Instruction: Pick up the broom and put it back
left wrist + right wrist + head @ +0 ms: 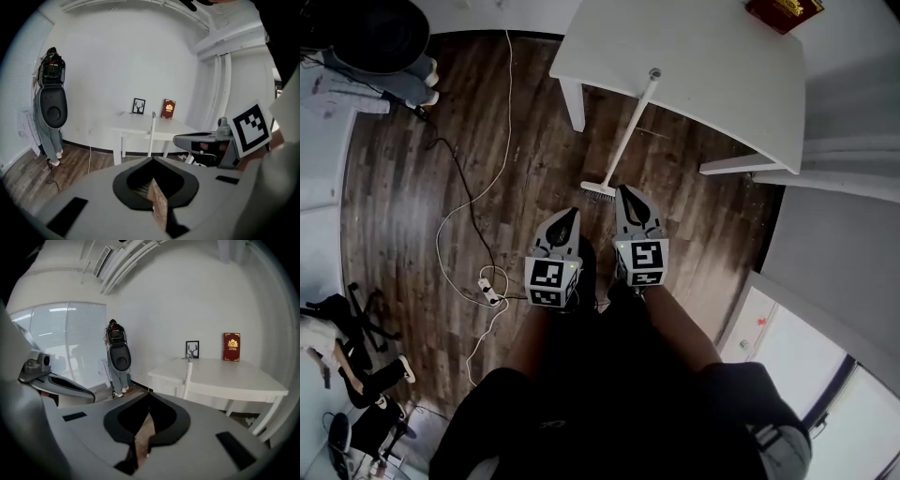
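two grippers are held side by side, low in front of the person. in the head view the left gripper [569,216] and the right gripper [628,192] both end in a closed point over the wood floor [412,187]. each gripper view agrees: the left gripper [152,161] has its jaws together with nothing between them, and so does the right gripper [149,395]. each view also catches the other tool from the side.

just beyond the right gripper tip the broom [623,136] has its white head on the floor. its handle is tilted and leans with the top end on the edge of the white table [694,56]. no gripper touches it. the gripper views show only the upper handle [151,133] [187,376] before the table, not the head.

only the head view shows the white cable [467,202] and power strip [490,291] on the floor at the left.

on the table by the wall stand a red book [168,108] and a framed deer picture [138,106]; the head view shows only the book. farther left a person in grey trousers [49,136] stands at the wall. only the right gripper view shows the window blinds [65,333].
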### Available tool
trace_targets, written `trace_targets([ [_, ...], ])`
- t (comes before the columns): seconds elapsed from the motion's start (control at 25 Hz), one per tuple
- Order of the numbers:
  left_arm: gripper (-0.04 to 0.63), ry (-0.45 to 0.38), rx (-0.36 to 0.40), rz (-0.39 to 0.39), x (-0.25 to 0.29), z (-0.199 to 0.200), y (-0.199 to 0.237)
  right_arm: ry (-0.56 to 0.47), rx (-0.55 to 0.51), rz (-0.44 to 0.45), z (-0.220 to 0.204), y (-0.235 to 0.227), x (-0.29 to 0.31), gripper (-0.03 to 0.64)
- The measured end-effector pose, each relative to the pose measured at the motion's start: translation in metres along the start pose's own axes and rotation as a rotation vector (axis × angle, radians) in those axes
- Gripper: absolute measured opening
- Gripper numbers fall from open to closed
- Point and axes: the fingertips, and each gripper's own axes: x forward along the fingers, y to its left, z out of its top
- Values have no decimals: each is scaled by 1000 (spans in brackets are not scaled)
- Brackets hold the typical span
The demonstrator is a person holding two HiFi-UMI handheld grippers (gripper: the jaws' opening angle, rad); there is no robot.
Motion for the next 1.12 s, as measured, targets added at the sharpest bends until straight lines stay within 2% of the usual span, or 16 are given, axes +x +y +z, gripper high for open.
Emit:
trace_targets([
  [0.12,0,56,-15,-27,20,-20,12,18,21,-55,-16,-17,22,23],
  [0.24,0,75,-27,-52,43,-26,24,64,16,-111,-37,-34,50,23],
  [0.44,0,96,19,-97,62,-25,40,123,14,-198,-71,-61,95,42],
  [0.56,0,127,27,-90,65,-31,61,158,51,-229,-95,-75,124,155],
  [0.76,0,165,-1,-70,74,-41,96,241,159,-303,-140,-102,169,176],
  [0.92,0,184,10,-82,85,-42,109,277,257,-347,-163,-126,195,189],
  [1.12,0,182,2,-56,88,-40,120,292,223,-390,-174,-147,214,189],
])
